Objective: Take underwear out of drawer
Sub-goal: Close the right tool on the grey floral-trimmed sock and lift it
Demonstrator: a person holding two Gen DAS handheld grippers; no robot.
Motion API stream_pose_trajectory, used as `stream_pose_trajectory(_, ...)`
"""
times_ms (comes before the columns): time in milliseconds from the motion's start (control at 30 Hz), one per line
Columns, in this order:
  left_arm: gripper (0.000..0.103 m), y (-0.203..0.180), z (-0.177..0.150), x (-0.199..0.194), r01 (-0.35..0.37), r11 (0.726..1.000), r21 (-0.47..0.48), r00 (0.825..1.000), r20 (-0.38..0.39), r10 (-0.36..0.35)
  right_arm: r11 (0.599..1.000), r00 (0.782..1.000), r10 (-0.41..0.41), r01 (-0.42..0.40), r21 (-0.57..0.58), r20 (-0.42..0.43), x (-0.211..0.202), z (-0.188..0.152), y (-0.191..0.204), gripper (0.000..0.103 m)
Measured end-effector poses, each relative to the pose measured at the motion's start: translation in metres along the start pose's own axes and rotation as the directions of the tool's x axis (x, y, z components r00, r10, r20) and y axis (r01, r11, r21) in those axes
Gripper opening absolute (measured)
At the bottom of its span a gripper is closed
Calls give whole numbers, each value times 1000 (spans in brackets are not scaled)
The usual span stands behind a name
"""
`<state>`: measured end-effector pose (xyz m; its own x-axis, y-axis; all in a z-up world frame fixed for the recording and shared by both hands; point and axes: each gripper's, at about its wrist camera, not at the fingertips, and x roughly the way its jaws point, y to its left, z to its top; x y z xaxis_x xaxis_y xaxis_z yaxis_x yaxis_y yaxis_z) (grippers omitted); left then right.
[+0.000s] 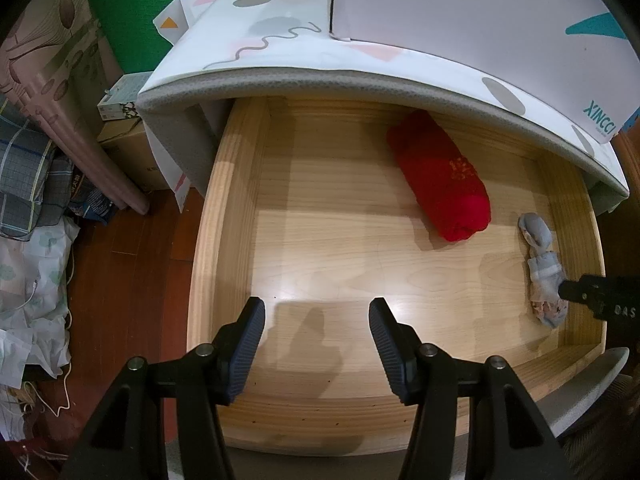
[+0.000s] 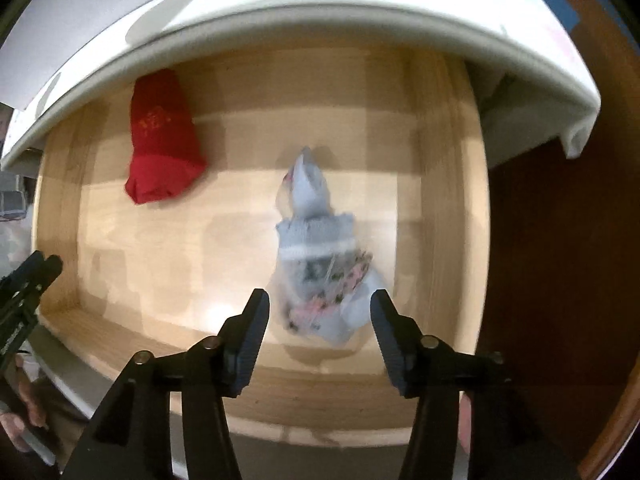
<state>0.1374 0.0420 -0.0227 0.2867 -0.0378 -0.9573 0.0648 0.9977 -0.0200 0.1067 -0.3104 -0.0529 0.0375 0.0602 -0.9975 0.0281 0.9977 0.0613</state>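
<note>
Underwear, pale blue bundle with floral trim, lying on drawer floor by its right wall, red roll nearer the back edge, right gripper spread above the bundle, pads clear of it, left gripper spread, empty, near the front edge.

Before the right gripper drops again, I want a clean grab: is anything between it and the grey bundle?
Nothing visible. The right gripper stands open directly over the grey bundle; the red roll lies well aside.
</note>
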Motion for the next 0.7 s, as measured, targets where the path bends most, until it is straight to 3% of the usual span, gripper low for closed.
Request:
stream_pose_trajectory(67,55,-1,0,0,-7,1000,2,1000,-2,7,1000,1000,-22,22,-18,-1,5,2,1,69)
stream_pose_trajectory(167,55,-3,1,1,-14,1000,6,1000,-3,14,999,999,-32,31,-30,-22,20,13,4,69)
stream_pose_trajectory(267,55,-3,2,3,-14,1000,2,1000,-11,14,999,998,-26,24,-32,-66,35,15,5,63)
stream_pose_trajectory(333,55,-4,3,4,-8,1000,4,1000,-19,8,997,997,-53,49,-60,-58,38,15,8,57)
stream_pose_trajectory(400,55,-6,5,4,2,1000,14,1000,-21,-1,998,996,-41,36,-61,-78,44,14,11,46)
stream_pose_trajectory(500,55,-15,8,5,-3,999,32,1000,-13,4,998,996,-31,27,-53,-82,46,14,5,38)
stream_pose_trajectory(567,55,-20,10,4,29,999,22,999,-15,-28,998,996,-18,14,-55,-83,43,10,1,36)
stream_pose_trajectory(700,55,-30,18,3,172,983,-70,984,-26,-174,998,995,4,-10,-60,-97,41,-4,-5,34)
